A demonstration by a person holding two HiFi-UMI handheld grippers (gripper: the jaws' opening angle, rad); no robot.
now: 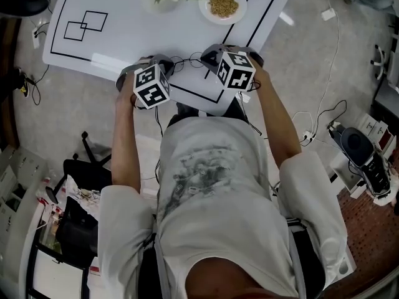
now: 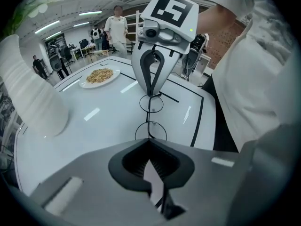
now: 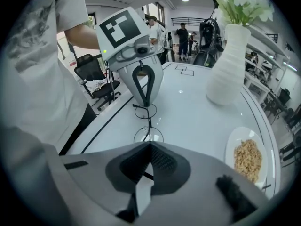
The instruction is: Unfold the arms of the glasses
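Glasses (image 2: 149, 120) are pinched at both ends: left gripper (image 2: 149, 142) is clamped tight on the near rim and right gripper (image 2: 150, 93) on the far one. The frame's long axis runs straight between them over the white table (image 2: 94, 126). One temple arm (image 2: 170, 97) juts sideways beside the right gripper, likely first to swing.

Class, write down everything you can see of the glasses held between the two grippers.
The glasses have a thin dark wire-like frame, two round clear lenses and a slim bridge. They stretch in a line between the grippers: the left gripper is shut on one end, the right gripper on the other. They hang low over the white table; whether they touch it is unclear. The arms can hardly be made out.
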